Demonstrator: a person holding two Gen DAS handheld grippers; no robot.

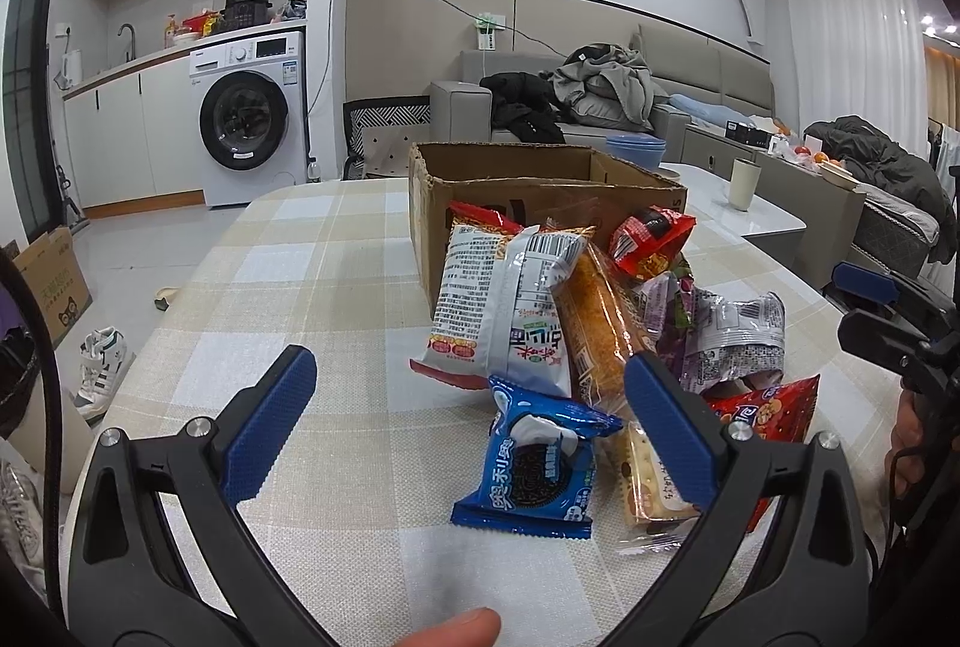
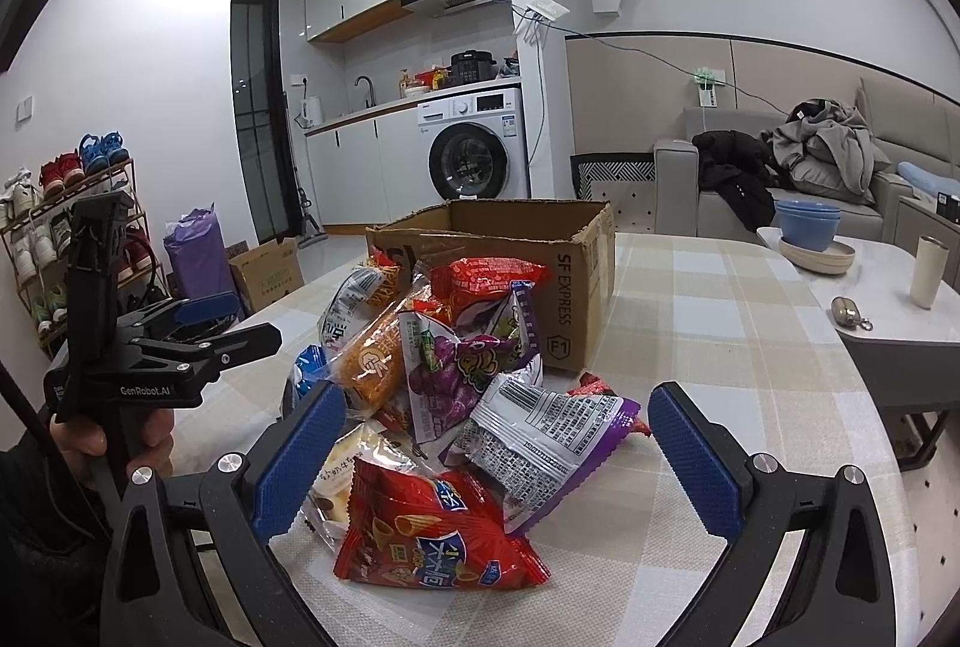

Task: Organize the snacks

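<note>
A pile of snack packets lies on the checked tablecloth in front of an open cardboard box (image 1: 528,179), also in the right wrist view (image 2: 540,239). My left gripper (image 1: 474,377) is open and empty above the table, with a blue Oreo packet (image 1: 534,467) between its jaws and a white packet (image 1: 504,305) just beyond. My right gripper (image 2: 498,407) is open and empty, with a red chips packet (image 2: 432,527) and a purple packet (image 2: 540,443) between its jaws. The left gripper also shows in the right wrist view (image 2: 204,323), the right gripper in the left wrist view (image 1: 876,305).
A long orange packet (image 1: 600,329) and a small red packet (image 1: 648,239) lie in the pile. A side table (image 2: 888,299) to the right holds blue bowls (image 2: 807,221) and a cup (image 2: 929,269). The table edge runs along the left.
</note>
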